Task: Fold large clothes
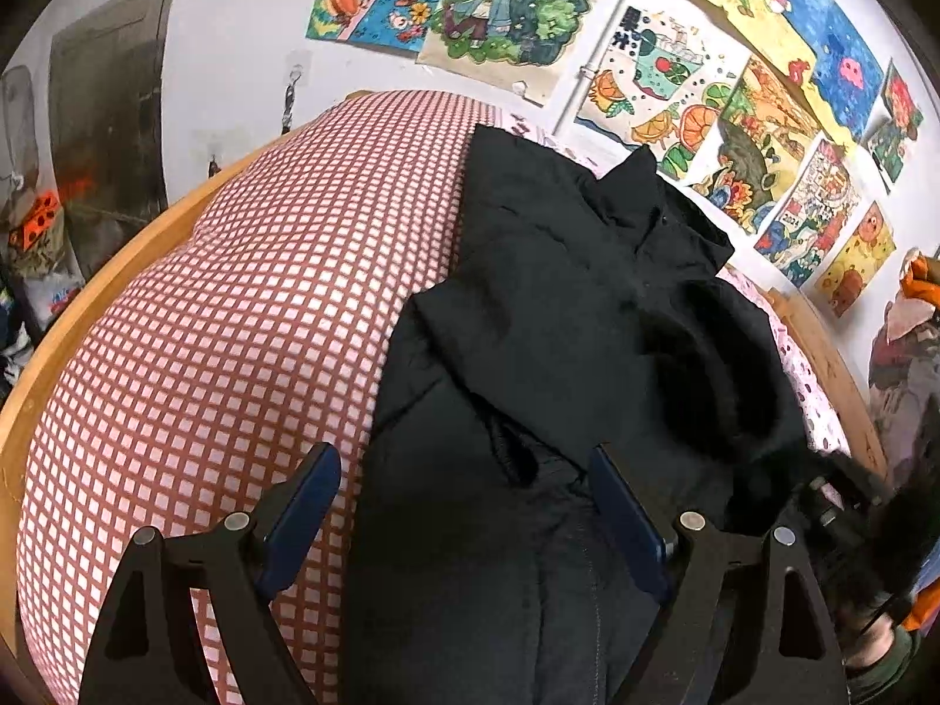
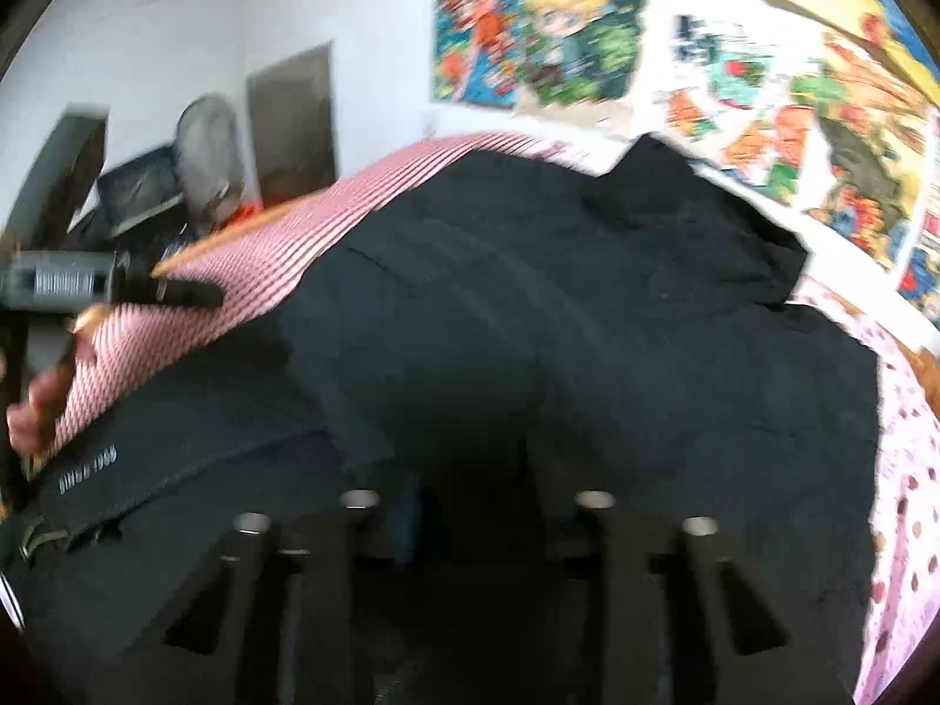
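Observation:
A large black padded jacket (image 1: 576,317) lies on a bed with a red-and-white checked cover (image 1: 235,317). Its collar points to the far wall and part of it is folded over its middle. My left gripper (image 1: 464,470) is open, its blue-padded fingers (image 1: 305,505) spread just above the jacket's near left edge. In the right wrist view the jacket (image 2: 558,305) fills the middle, blurred by motion. My right gripper (image 2: 476,505) sits low over the dark cloth; its fingertips are lost in blur and shadow. The left gripper (image 2: 176,294) shows at the left edge there.
A wooden bed frame (image 1: 117,276) runs round the bed. Colourful drawings (image 1: 675,88) cover the far wall. A pink dotted sheet (image 2: 905,470) lies at the right. Clutter and a dark door (image 1: 111,111) stand at the left.

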Demonstrator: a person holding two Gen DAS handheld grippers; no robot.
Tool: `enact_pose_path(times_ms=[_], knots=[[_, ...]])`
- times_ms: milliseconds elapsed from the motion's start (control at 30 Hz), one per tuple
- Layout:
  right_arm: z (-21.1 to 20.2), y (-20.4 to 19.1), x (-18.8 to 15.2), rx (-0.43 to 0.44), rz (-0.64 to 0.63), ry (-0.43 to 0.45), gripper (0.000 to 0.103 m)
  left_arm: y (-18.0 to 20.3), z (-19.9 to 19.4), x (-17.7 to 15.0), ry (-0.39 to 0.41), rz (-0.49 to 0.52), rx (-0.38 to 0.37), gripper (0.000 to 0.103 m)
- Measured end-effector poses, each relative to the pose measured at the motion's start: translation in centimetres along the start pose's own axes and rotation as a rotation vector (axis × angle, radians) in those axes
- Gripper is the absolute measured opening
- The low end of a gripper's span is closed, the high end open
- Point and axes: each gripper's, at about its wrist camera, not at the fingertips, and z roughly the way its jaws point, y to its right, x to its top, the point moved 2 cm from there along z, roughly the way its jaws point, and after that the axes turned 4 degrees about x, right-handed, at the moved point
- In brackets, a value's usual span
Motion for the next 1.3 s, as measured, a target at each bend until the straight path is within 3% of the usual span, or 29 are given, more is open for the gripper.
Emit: enact_pose_path(times_ms=[233, 333, 367, 500, 567, 667, 767, 900, 1000, 1100, 1200, 1300], knots=[[-5.9, 5.5, 0.4, -0.106, 0.088, 0.181, 0.016, 2.9, 0.8, 0.9, 0.025, 0.022, 0.019, 0.085], [-7.0, 8.4, -0.4, -0.161, 0.158, 0.208, 0.017, 4.1, 1.6, 1.3, 0.031, 0.037, 0.039, 0.085], [-6.9, 9.5, -1.0, -0.169, 0.196, 0.192, 0.019, 4.3, 1.8, 1.3, 0.033, 0.041, 0.043, 0.085], [-6.4, 13.9, -4.4, -0.201, 0.363, 0.097, 0.046, 5.2, 2.5, 1.2, 0.037, 0.065, 0.054, 0.085], [-6.6, 15.4, -6.3, -0.216, 0.430, 0.074, 0.053, 5.3, 2.6, 1.1, 0.038, 0.074, 0.061, 0.085], [-7.0, 17.8, -8.3, -0.278, 0.516, 0.046, 0.054, 5.5, 2.8, 1.1, 0.044, 0.081, 0.056, 0.085], [-8.1, 19.0, -9.6, -0.320, 0.562, 0.070, 0.054, 6.4, 2.8, 1.4, 0.064, 0.091, 0.005, 0.085], [-7.7, 18.8, -8.6, -0.255, 0.510, 0.091, 0.054, 8.8, 2.7, 1.6, 0.117, 0.172, -0.049, 0.085], [-5.3, 16.8, -7.7, -0.192, 0.397, 0.031, 0.054, 10.7, 3.4, 1.3, 0.129, 0.265, -0.038, 0.085], [-2.4, 15.3, -7.7, -0.156, 0.342, -0.047, 0.054, 11.6, 5.4, 1.1, 0.075, 0.326, 0.019, 0.085], [0.3, 15.3, -8.5, -0.171, 0.345, -0.135, 0.054, 11.5, 8.9, 0.6, -0.044, 0.332, 0.095, 0.087], [2.7, 16.0, -9.8, -0.156, 0.379, -0.197, 0.056, 10.8, 10.5, 0.0, -0.077, 0.308, 0.101, 0.100]])
